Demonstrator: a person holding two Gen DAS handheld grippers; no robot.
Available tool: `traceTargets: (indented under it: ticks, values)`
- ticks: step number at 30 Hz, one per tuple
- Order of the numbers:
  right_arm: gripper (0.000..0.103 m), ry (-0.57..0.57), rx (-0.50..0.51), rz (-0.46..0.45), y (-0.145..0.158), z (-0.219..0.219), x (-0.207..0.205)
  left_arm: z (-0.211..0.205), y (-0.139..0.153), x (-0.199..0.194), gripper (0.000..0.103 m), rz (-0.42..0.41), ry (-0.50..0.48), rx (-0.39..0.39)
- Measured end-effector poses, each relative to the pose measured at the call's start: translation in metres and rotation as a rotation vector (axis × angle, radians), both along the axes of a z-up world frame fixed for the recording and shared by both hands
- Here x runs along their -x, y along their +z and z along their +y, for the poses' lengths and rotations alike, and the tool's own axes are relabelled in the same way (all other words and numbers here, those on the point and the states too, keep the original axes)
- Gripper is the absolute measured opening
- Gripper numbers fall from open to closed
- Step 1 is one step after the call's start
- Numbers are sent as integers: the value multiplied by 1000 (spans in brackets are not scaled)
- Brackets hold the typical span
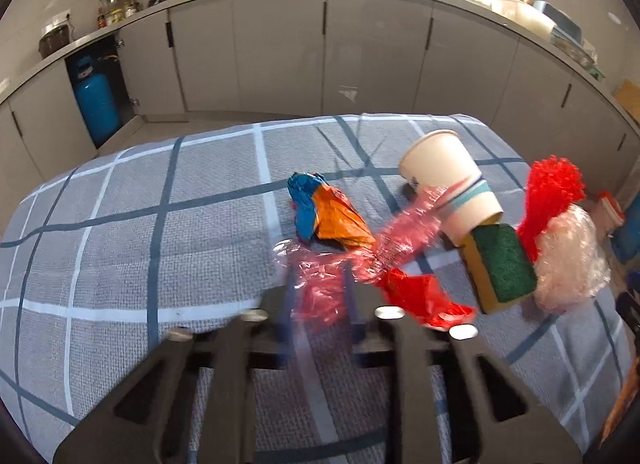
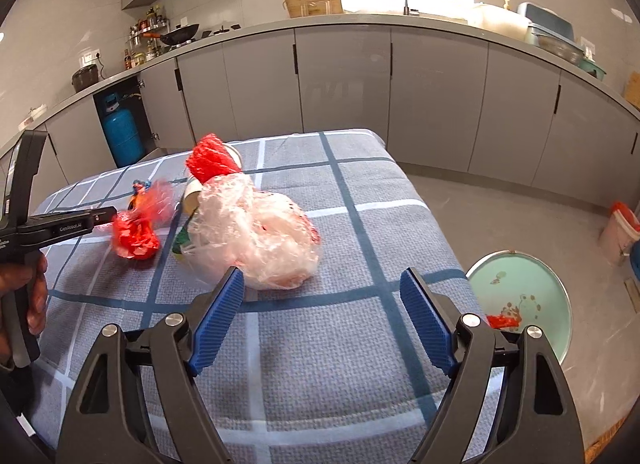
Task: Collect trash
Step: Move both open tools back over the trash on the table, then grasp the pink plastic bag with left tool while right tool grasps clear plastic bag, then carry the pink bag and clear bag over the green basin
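Left gripper (image 1: 320,296) has its fingers clamped on a crinkly pink-and-red plastic wrapper (image 1: 320,296), holding it up over the checked tablecloth (image 1: 120,244). Right gripper (image 2: 322,320) hangs over the near end of the table with its blue pads (image 2: 426,324) spread wide, nothing between them. Rest of the trash sits in a bunch on the cloth: a clear plastic bag (image 2: 264,240), red netting (image 2: 210,160), a paper cup (image 1: 448,184), a green-and-yellow sponge (image 1: 500,268), plus a blue-orange wrapper (image 1: 324,212). Down on the floor to the right there's a mint green bin (image 2: 532,304) with some scraps in it.

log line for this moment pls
left gripper: shut on red plastic wrap | right gripper: open, empty | clear bag: on table
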State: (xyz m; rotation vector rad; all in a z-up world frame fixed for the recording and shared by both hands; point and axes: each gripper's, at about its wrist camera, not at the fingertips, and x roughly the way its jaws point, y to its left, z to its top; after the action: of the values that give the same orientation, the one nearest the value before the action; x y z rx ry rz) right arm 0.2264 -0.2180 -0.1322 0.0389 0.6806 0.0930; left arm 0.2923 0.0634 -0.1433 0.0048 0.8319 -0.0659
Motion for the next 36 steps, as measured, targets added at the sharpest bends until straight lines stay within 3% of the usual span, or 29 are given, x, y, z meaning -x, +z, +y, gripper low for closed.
traceTargets:
  ticks: [7,14,22,23,24,26,27,32,36]
  values:
    - [80,46,16,-21,6,21,-8,-5,20,24,12,-57,-46,-8]
    - [80,79,50,-45,9,37,-18,-14,49,45,12,-189,-16,-109]
    - [79,120,76,-12,-3,52,-33,-16,43,43,12,-149,-32,-94]
    - [71,126,76,2,-6,53,-35,-16,42,43,12,-142,-34,-91]
    - [51,138,77,23,-9,53,-37,-16,42,45,12,-141,-35,-90]
    - [24,153,88,28,-11,55,-34,-17,42,46,12,-143,-36,-91]
    - [17,162,91,22,-10,55,-31,-17,44,47,12,-147,-36,-91]
    - [6,169,87,-21,1,53,-14,-20,53,52,12,-174,-33,-92]
    - [5,165,77,-56,13,49,0,-26,62,58,12,-194,-46,-95]
